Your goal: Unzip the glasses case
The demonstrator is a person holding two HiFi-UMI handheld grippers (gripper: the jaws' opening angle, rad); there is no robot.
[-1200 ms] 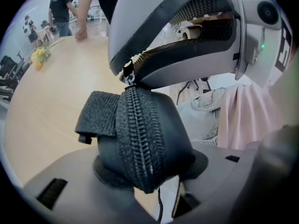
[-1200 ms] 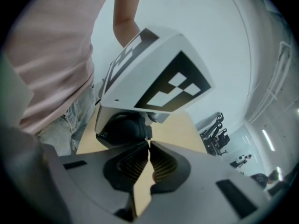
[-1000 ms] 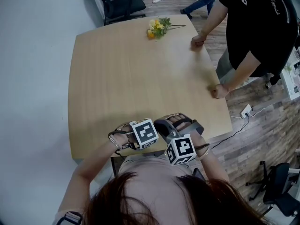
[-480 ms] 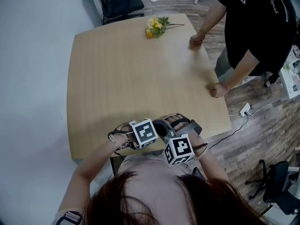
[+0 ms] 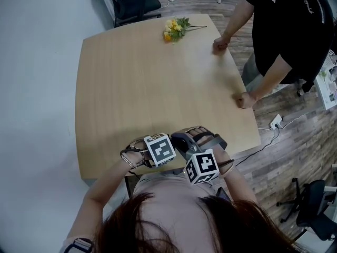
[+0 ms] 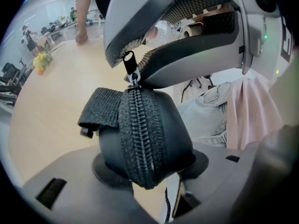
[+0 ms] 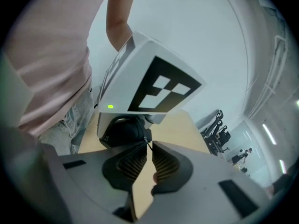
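The black glasses case (image 6: 140, 129) is held up in the air at the near edge of a pale wooden table (image 5: 147, 78), close against the wearer's body. The left gripper (image 6: 145, 171) clamps the rounded end of the case, its jaws spread wide around it and pressing both sides. The right gripper (image 7: 147, 157) reaches in from above, its jaws nearly together, pinching the small zipper pull (image 6: 128, 61) at their tips.

The zipper teeth (image 6: 138, 125) are meshed shut along the whole visible length below the pull. The unzipping looks barely started, if at all. The full run of the zip seems left to open.

The case hangs just past the table's near edge, over the wearer's lap. Ahead, the tabletop is mostly bare. Yellow flowers (image 5: 175, 29) lie at the far edge, well apart. A standing person (image 5: 289, 30) leans with both fists on the right edge, also well clear.
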